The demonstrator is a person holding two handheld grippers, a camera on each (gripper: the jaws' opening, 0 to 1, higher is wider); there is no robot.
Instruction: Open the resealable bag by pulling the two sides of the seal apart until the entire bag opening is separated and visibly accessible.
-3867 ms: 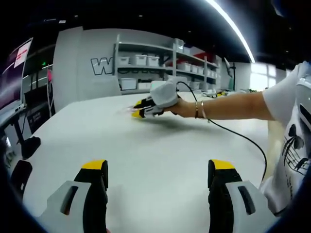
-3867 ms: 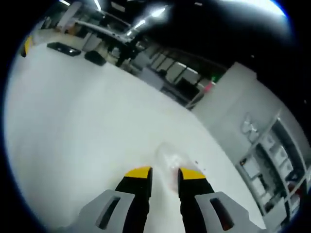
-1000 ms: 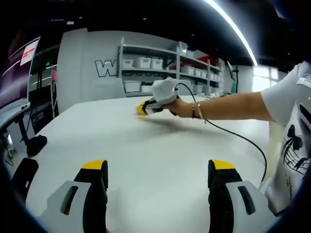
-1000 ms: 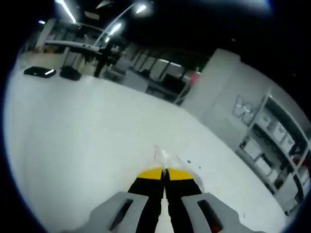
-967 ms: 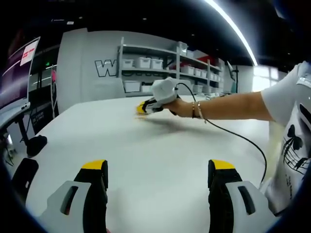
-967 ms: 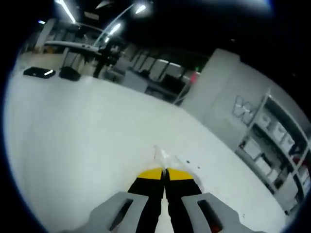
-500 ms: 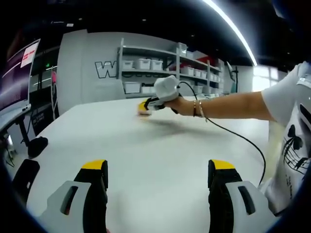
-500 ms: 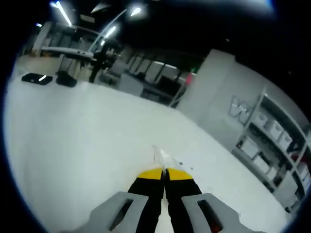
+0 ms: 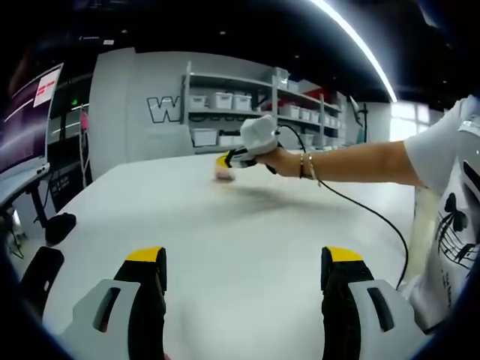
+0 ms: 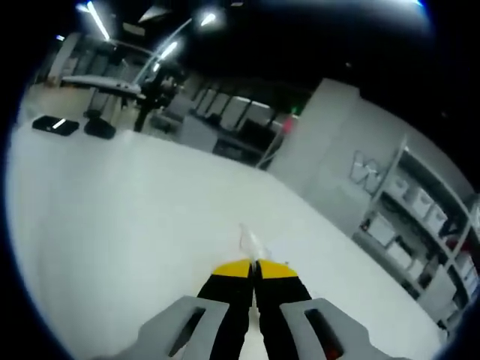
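In the right gripper view my right gripper is shut on the edge of a small clear resealable bag, which sticks out past the yellow tips. In the left gripper view that same right gripper is held by a person's hand far across the white table. There the bag hangs from its tips just above the tabletop, showing a pinkish tint. My left gripper stands wide open near the table's front, far from the bag, with nothing between its jaws.
A black cable runs from the right gripper along the arm to the person's torso at the right. Shelves with white bins stand behind the table. Dark objects lie at the table's far end.
The right gripper, shut on the bag, has risen a little, so the bag now hangs off the table. The left gripper has stayed open and still.
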